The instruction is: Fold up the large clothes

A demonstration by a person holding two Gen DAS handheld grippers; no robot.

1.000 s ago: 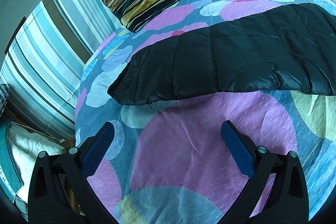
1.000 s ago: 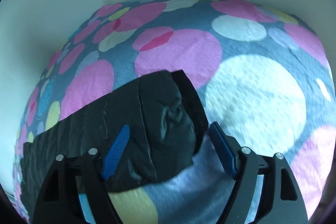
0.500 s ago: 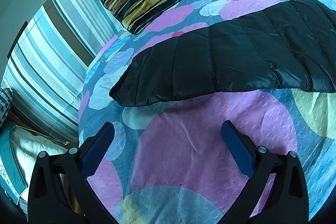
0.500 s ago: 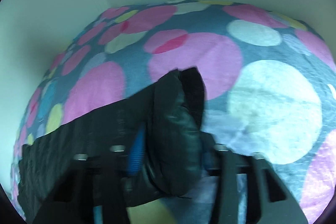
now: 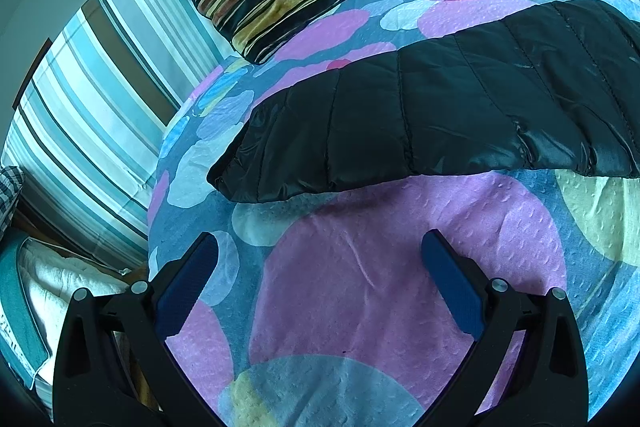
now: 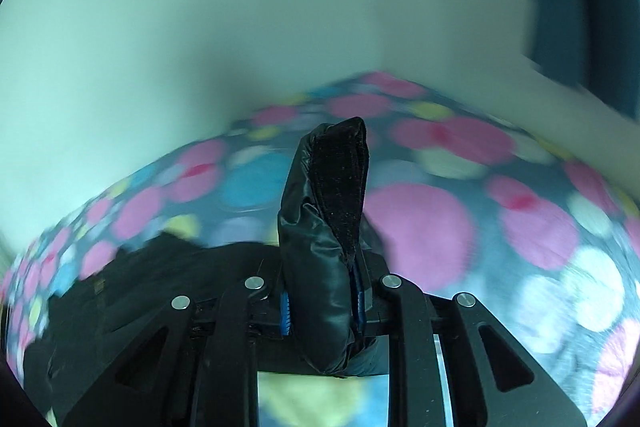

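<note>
one jacket [image 6: 320, 239] end clamped, right gripper [image 6: 322, 301].

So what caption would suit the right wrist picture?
Right gripper clamped on a black puffer jacket, lifting it above the polka-dot bedspread.

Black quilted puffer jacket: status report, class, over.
Right tongs shut on black quilted puffer jacket, end lifted. Left tongs open over dotted bedspread. Nothing in the way.
</note>
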